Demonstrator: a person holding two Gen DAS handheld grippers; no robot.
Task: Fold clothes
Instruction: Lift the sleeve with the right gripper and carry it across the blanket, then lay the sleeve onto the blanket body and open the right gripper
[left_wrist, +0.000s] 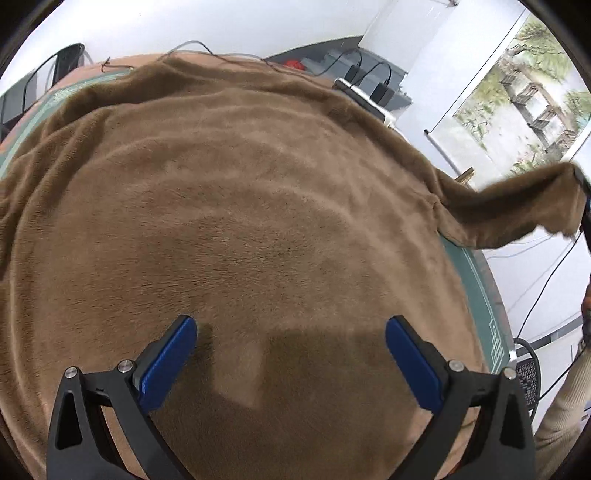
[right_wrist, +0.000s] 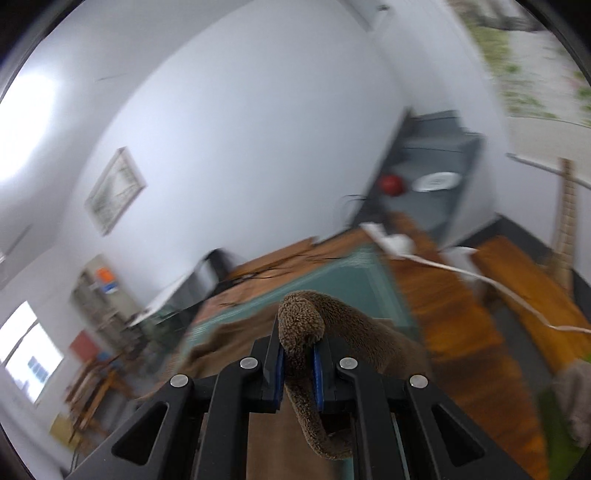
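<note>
**Entry: brown plush garment, one sleeve lifted**

Item: a brown, short-piled fleece garment (left_wrist: 236, 206), spread broadly over a worktop covered with a green patterned mat (left_wrist: 476, 295); most of the cloth is seen lying flat, with shallow ripples running across it; the far hem is bunched near a wooden edge strewn with thin dark cables (left_wrist: 207, 50).

Sleeve: one long brown fleece sleeve (left_wrist: 517, 206) is drawn out from the body of the garment past the worktop's right edge and held off the surface; its cuff end is pinched in the right claw (right_wrist: 298, 360), whose blue pads (right_wrist: 317, 373) are pressed together on a doubled fold of pile; the grip near the tip is judged to give control of the whole sleeve, so that it could be swung across the body or pulled straight.

Left claw (left_wrist: 291, 354): spread wide, nothing between its blue pads; it is poised low over the near part of the garment, where its shadow is cast; contact with the cloth cannot be confirmed; the placement is judged to suit pinning the body while the sleeve is moved.

Condition: the right wrist view is blurred; the scene would fit a sleeve being laid inward as a fold, or one being drawn outward to flatten the garment; which of these applies cannot be settled.

Surroundings: white walls, a hanging landscape scroll (left_wrist: 524, 92), a grey shelf unit (right_wrist: 436, 173).
</note>
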